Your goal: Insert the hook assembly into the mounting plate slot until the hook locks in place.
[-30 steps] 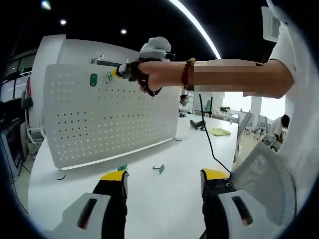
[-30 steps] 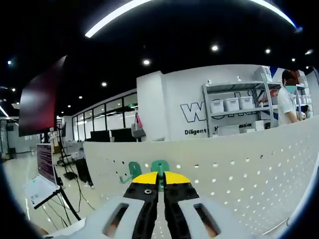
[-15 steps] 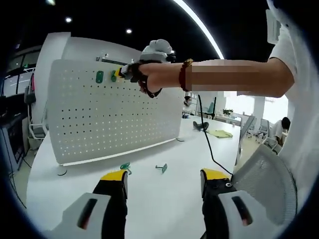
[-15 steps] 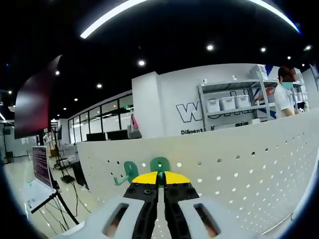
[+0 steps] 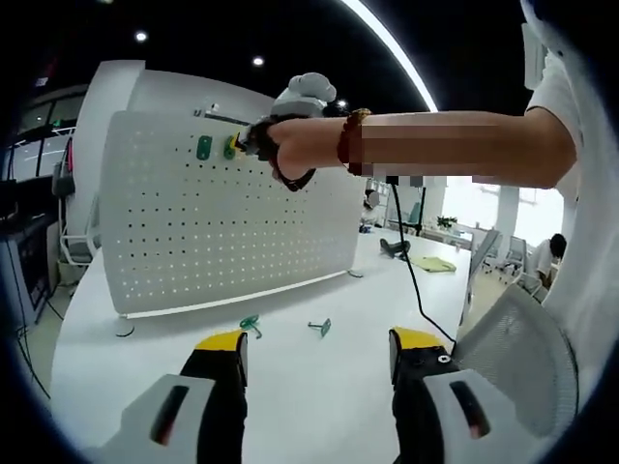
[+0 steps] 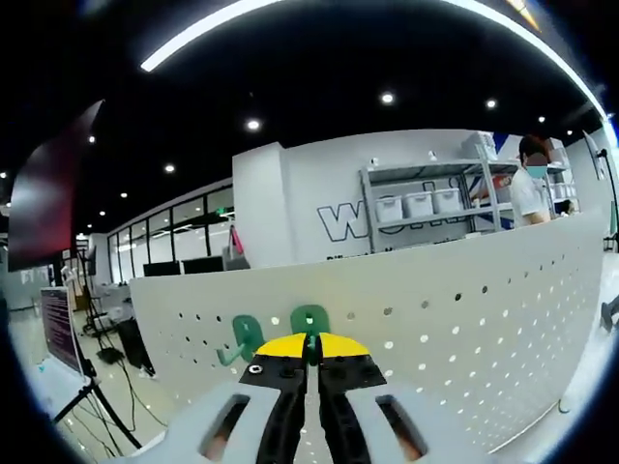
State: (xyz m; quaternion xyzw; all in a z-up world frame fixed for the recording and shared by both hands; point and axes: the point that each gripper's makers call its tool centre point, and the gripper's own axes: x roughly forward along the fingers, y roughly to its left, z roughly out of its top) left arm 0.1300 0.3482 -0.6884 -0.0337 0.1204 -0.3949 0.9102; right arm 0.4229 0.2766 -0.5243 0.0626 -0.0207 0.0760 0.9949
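Right gripper view: your right gripper has its jaws pinched together on the green hook, pressed at the top edge of the white pegboard. A 2nd green hook already hangs on the pegboard just beside it. Over the last second the held hook has stayed against the pegboard while the view swung slightly, so you look to be seating it, not yet releasing. I cannot tell whether it has locked. In the left gripper view, your left gripper hangs over the table with jaws apart and nothing between them. 2 spare hooks lie on the table below the pegboard.
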